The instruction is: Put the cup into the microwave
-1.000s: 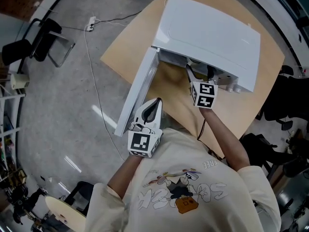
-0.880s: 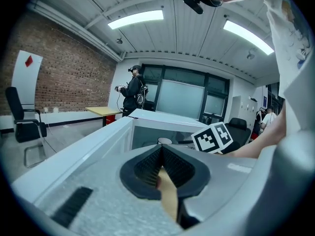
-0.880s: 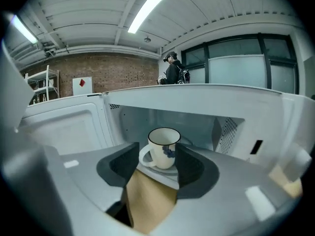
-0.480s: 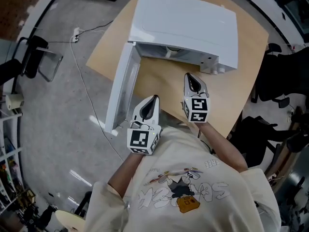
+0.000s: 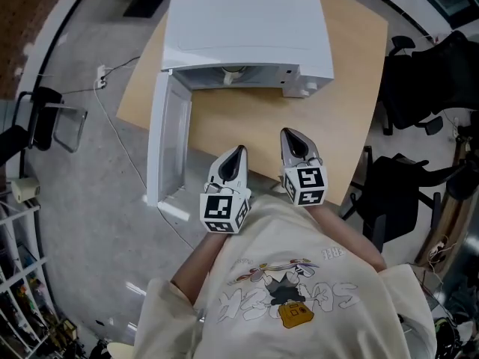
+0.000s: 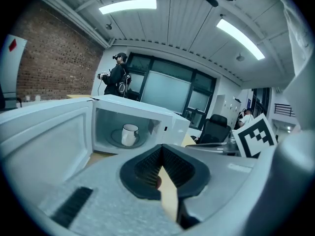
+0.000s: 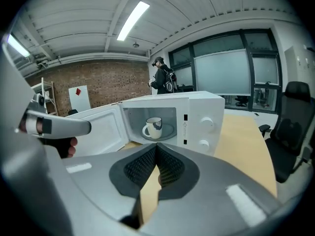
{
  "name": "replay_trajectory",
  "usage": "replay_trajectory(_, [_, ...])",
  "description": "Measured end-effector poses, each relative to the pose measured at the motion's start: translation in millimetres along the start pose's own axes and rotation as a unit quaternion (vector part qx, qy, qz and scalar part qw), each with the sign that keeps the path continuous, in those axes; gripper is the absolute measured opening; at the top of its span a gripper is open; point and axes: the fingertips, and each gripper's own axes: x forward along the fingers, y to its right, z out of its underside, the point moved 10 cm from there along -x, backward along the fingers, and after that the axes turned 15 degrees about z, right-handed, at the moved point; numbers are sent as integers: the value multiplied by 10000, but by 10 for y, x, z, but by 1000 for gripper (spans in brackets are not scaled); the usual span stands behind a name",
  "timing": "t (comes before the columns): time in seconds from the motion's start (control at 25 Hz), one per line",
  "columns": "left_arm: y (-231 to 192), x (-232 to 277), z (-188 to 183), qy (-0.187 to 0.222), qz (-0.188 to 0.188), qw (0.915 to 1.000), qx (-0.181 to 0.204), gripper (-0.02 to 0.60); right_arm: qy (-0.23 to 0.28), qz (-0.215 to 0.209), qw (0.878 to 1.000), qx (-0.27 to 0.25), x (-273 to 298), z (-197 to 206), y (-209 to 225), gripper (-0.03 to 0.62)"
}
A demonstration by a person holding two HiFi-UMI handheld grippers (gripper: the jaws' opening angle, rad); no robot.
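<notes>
The white cup (image 5: 233,73) stands upright on the turntable inside the white microwave (image 5: 247,32), and it also shows in the left gripper view (image 6: 129,134) and the right gripper view (image 7: 153,127). The microwave door (image 5: 166,137) hangs wide open to the left. My left gripper (image 5: 238,152) hovers at the table's near edge, shut with nothing between its pads. My right gripper (image 5: 291,135) is beside it over the table, also shut and empty. Both point toward the microwave's opening, well short of it.
The wooden table (image 5: 352,103) carries only the microwave. Black office chairs (image 5: 419,88) stand to the right of the table. A cable (image 5: 112,122) runs over the grey floor at the left. A person (image 7: 162,77) stands far behind the microwave.
My right gripper has drawn back from the microwave's mouth to the table's near edge. The left gripper has shifted along with it, and the open door now stands farther from it.
</notes>
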Motion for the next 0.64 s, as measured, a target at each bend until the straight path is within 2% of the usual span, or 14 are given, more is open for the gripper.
replay_trajectory(0.32, [224, 164, 81, -230, 174, 9995, 138, 4, -32, 110, 9997, 205, -308, 219, 178, 5])
replay_trajectory(0.64, [386, 330, 149, -329, 190, 9992, 103, 5, -79, -112, 9999, 105, -474, 333, 283, 5])
